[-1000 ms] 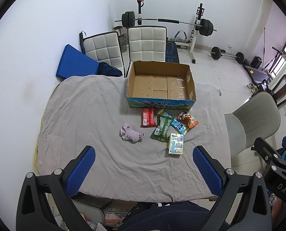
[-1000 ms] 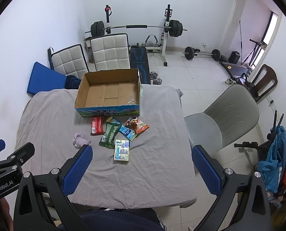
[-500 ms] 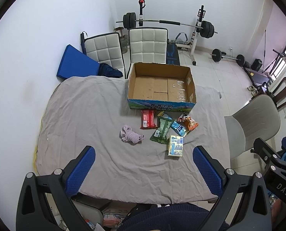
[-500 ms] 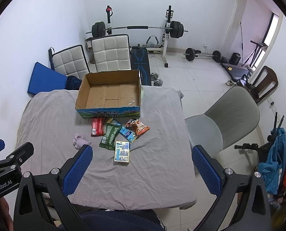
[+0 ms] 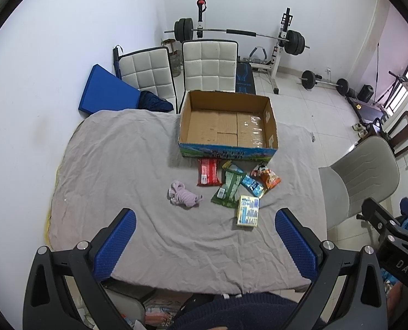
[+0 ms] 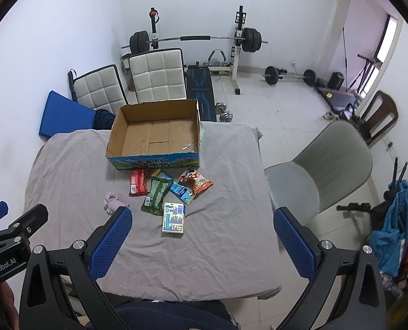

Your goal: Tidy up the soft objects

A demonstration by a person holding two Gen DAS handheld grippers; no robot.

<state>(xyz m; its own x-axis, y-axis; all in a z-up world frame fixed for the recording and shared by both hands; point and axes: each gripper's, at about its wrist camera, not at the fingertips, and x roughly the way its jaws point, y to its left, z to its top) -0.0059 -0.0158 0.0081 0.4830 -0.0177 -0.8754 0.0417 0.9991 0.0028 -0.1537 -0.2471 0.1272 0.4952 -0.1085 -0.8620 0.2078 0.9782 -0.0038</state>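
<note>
I'm holding the left gripper (image 5: 205,236) above the table's near edge, fingers spread wide, nothing between the blue pads (image 5: 115,243). I'm keeping the right gripper (image 6: 202,236) likewise: fingers fully apart, pads (image 6: 111,240) bare, hovering over the near edge toward the right side. Neither is touching any item.

Just beyond the left gripper's tips, approx. mid-table, the purple cloth bundle (image 5: 183,196) is lying crumpled on the gray sheet (image 5: 116,159); in the right wrist view its near end is sitting partly behind the right gripper's left pad. To the right of the cloth the pkts are clustering: yellow-blue box (image 5: 248,210) nearest me, lying flat; green pouch (image 5: 228,188) just behind it, overlapping a blue pouch (image 5: 253,185); orange pouch (image 5: 268,177) on the right side of the cluster; red pouch (image 5: 209,172) on the left side, its far end touching or nearly touching the carton's front wall, can't tell which.

The cardboard carton (image 5: 227,151) is standing open at the table's far edge, approx. centred, interior showing bare cardboard.

Beyond the far edge, two white chairs (image 5: 208,66) are standing side by side. A gray chair (image 6: 333,165) is standing off the table's right edge.
</note>
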